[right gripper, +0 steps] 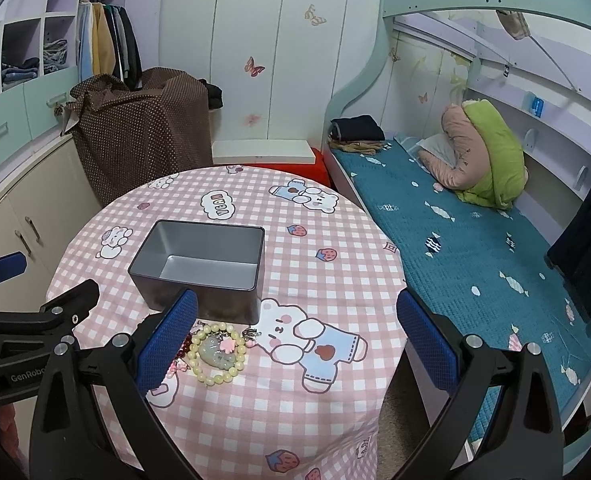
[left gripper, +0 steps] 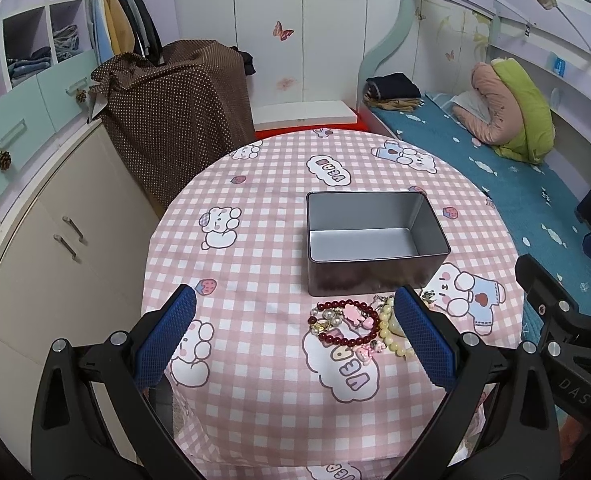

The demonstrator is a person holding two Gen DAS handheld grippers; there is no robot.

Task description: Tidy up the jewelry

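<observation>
An empty grey metal tin (left gripper: 375, 240) stands on the round table with a pink checked cloth (left gripper: 263, 248); the tin also shows in the right wrist view (right gripper: 199, 258). In front of it lies a pile of jewelry: a dark red bead bracelet (left gripper: 345, 334), pink charms (left gripper: 357, 316), and a pale yellow bead bracelet (right gripper: 215, 350) with a green jade pendant (right gripper: 215, 354). My left gripper (left gripper: 295, 340) is open and empty above the pile's left side. My right gripper (right gripper: 295, 344) is open and empty, just right of the pile.
A bed with a blue cover (right gripper: 475, 248) runs along the right of the table. A brown dotted cloth covers furniture (left gripper: 175, 120) behind the table. Cabinets (left gripper: 55, 232) stand at the left. The table's near edge drops off below the grippers.
</observation>
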